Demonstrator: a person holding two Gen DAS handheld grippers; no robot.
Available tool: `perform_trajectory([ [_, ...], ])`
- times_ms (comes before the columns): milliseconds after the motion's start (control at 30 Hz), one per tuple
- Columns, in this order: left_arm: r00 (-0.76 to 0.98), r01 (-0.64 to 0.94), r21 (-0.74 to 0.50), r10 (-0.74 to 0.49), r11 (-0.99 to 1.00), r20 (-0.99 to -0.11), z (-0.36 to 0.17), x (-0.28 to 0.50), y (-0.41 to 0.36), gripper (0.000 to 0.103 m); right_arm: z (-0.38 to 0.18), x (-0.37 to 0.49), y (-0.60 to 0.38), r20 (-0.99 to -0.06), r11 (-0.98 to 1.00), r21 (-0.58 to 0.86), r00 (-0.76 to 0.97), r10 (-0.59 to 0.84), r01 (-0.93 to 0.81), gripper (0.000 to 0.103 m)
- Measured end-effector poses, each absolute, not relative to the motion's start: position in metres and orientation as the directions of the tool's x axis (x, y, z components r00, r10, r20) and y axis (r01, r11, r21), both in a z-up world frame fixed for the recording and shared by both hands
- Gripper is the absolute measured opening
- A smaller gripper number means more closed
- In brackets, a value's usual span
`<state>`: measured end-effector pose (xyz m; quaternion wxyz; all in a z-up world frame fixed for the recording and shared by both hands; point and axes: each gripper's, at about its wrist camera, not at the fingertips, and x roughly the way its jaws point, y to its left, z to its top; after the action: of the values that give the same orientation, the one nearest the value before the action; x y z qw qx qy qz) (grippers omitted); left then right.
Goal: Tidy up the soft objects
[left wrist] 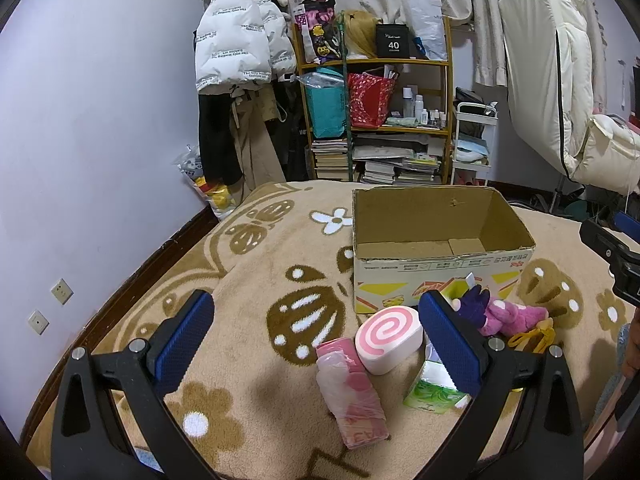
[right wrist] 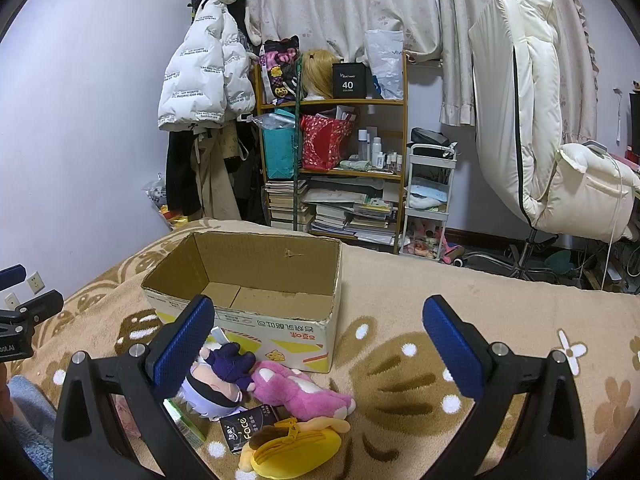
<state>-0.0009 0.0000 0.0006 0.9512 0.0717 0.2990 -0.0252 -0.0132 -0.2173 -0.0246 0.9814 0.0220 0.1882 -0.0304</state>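
Both hand-held grippers gape empty, left [left wrist: 316, 322] with swirl cushion [left wrist: 389, 339] at its 3 o'clock, right [right wrist: 318, 330] with pink plush [right wrist: 298, 394] at 7 o'clock.

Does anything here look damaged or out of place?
The cardboard box has torn, ragged top edges and no flaps, and it is empty. The soft things, like the pink plush, lie in a heap in front of it.
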Motion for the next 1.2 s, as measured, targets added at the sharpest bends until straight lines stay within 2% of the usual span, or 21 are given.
perform_trajectory([
  [1200,0.819,0.09,0.123,-0.003,0.988,-0.573,-0.002,0.0016,0.003,0.101,-0.0252,-0.0129,-0.2169,-0.37,0.997,0.032,0.928,-0.051,0.068,0.103],
])
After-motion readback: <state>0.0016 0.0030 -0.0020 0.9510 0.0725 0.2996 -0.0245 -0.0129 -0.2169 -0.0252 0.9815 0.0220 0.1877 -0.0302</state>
